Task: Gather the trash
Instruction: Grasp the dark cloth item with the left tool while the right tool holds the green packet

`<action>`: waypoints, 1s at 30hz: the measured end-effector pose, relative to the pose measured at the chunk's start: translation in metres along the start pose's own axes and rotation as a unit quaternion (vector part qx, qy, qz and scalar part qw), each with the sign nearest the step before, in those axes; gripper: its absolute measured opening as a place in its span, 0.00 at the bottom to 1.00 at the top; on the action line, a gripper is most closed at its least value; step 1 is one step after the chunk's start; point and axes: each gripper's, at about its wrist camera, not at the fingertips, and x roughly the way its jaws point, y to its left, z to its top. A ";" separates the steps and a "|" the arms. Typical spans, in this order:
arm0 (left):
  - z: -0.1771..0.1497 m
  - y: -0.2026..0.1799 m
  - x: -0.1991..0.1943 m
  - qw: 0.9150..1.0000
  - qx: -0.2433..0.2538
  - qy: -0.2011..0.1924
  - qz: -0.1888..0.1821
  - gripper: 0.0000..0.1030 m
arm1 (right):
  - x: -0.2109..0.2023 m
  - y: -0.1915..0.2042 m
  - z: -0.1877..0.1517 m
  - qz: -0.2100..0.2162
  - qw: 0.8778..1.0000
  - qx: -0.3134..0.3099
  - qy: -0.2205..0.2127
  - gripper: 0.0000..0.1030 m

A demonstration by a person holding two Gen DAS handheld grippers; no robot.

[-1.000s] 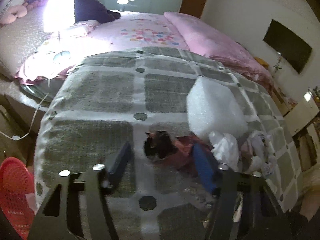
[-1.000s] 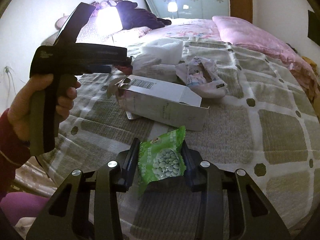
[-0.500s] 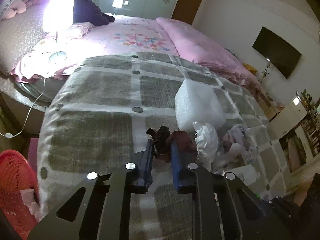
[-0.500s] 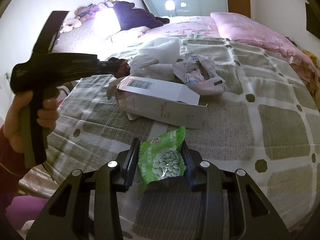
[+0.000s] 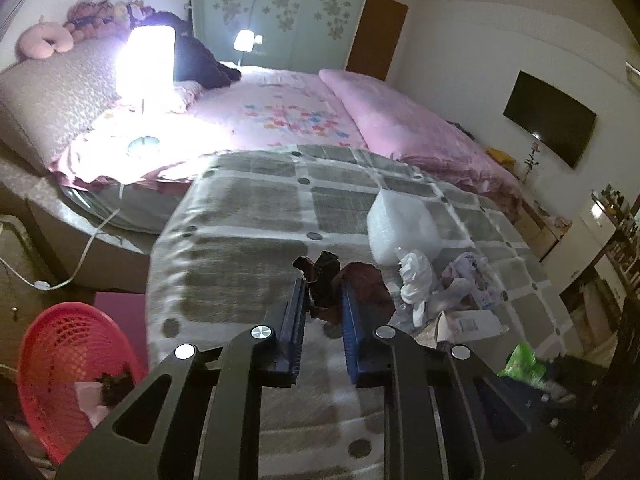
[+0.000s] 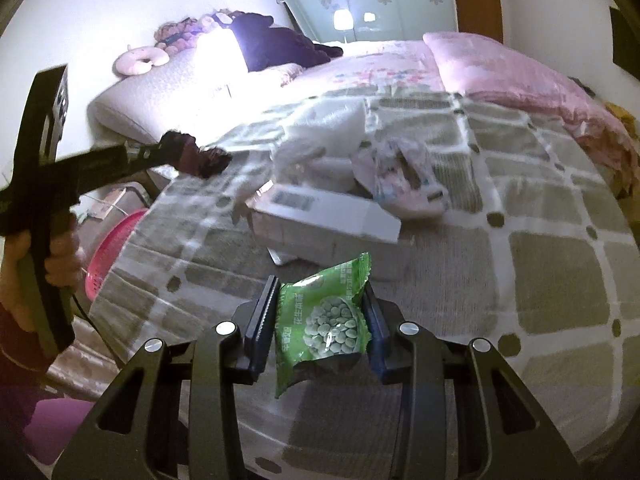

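My left gripper (image 5: 323,300) is shut on a dark red crumpled wrapper (image 5: 326,280) and holds it above the checked blanket. From the right wrist view the same wrapper (image 6: 196,154) hangs at that gripper's tip, off the bed's left side. My right gripper (image 6: 320,312) is shut on a green snack packet (image 6: 326,316) printed with green peas. On the blanket lie a white cardboard box (image 6: 324,220), a bubble-wrap bundle (image 5: 404,228), crumpled white tissue (image 5: 414,276) and a pale printed bag (image 6: 400,180).
A red mesh basket (image 5: 68,364) with some trash inside stands on the floor left of the bed; in the right wrist view the basket (image 6: 112,248) shows below the left gripper. A lit lamp (image 5: 146,64) stands by the headboard. A person's hand (image 6: 60,256) grips the left handle.
The left gripper closed on the dark red wrapper, lifted it off the blanket and carried it left, away from the trash pile. The right gripper stayed put with the green packet.
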 end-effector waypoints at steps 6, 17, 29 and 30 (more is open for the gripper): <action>-0.009 0.010 -0.027 0.999 0.009 -0.021 0.023 0.15 | -0.004 0.012 0.014 0.006 1.000 -0.014 -0.012 0.37; -0.024 0.044 -0.071 0.996 -0.009 -0.049 0.069 0.15 | 0.000 0.050 0.036 0.031 0.998 -0.050 -0.021 0.37; -0.049 0.096 -0.108 0.988 -0.054 -0.056 0.136 0.15 | 0.024 0.107 0.058 0.070 0.993 -0.096 -0.011 0.37; -0.051 0.101 -0.110 0.987 -0.060 -0.057 0.141 0.15 | 0.024 0.110 0.059 0.073 0.993 -0.097 -0.010 0.37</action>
